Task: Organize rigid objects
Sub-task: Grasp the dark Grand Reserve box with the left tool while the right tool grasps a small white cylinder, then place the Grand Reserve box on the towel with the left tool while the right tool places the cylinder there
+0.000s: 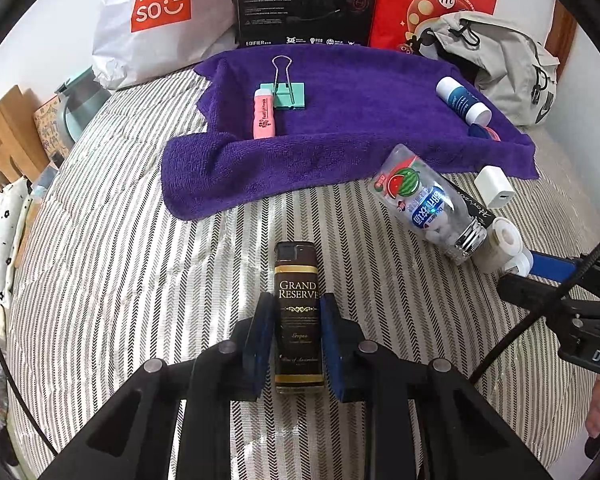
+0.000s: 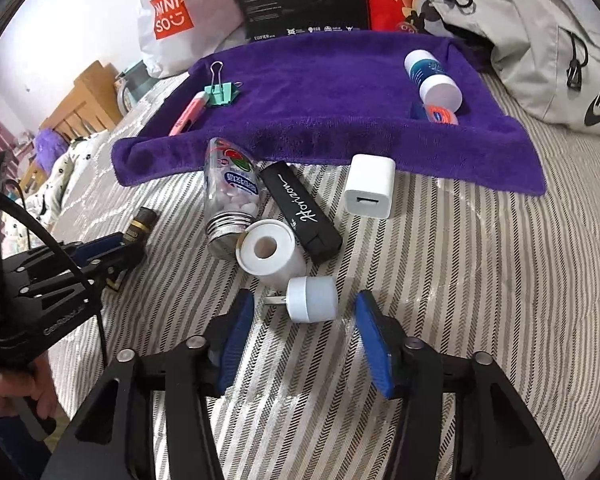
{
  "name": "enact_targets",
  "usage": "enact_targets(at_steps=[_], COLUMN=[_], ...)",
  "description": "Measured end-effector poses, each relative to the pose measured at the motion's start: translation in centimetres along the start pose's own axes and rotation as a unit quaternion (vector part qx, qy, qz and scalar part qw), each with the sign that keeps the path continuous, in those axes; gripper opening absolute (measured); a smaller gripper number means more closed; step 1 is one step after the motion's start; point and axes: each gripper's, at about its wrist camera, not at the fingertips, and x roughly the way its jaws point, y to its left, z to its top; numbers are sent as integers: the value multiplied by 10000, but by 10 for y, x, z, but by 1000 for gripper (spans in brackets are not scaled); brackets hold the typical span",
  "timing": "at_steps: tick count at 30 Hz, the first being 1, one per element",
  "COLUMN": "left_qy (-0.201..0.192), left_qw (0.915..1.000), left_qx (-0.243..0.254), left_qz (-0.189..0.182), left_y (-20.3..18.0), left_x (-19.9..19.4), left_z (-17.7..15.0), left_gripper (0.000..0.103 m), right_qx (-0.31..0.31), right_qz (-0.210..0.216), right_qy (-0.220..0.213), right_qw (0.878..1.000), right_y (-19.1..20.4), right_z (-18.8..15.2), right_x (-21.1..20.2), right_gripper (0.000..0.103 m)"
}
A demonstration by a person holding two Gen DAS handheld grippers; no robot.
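On the striped bedcover [image 1: 120, 240], our left gripper [image 1: 296, 340] clamps a brown lighter [image 1: 298, 320] lettered "GRAND RESERVE", short of the purple towel [image 1: 340, 128]. Further right lie a clear bottle [image 2: 230, 196] with a watermelon label and white pellets inside, then a black lighter [image 2: 300, 210] marked "Horizon". Our right gripper [image 2: 304, 340] gapes wide around a small white plug [image 2: 314, 299], not touching it.
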Motion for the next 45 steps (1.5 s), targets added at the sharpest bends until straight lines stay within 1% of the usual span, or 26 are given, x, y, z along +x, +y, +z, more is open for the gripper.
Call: enact_targets(at_steps=[4,5,9,17,23,29,35,45], left_qy=[-19,-24,-50,-63,-123,-167,-108,-86], left_qw=[10000,10000,10000,10000,9997,9998,9998,9985], left_qx=[37,37,21,62,166,144,-18,-283], left_qz=[32,31,2,-27,113,17,-173,-457], left_y=[-2,-1,0,3,-4,-1,8,26], left_x=[0,0,0,-2,-1,-1,-5,-10], left_z=[0,0,-1,-4,-3,-4,-6,-3], left_gripper=[23,23,23,23,23,23,22,22], right_qx=[-72,-104,-266,-310,-583,-632,-425,-337], right_qz=[-228,-284,-398,-377,-662,-562,-258,-199], right_qy=[-51,-63,-121,-37,-102,-123,-81,-115], right_qw=[9997,9995,9988,9988,9961,9963,9987,9992], right_y=[2,3,6,-6,4,1,-11,-27], right_z=[0,-1,-3,-5,-6,-5,-6,-6], right_x=[0,0,0,-3,0,-1,-7,-23], right_gripper=[39,38,37,37,37,36,36,36])
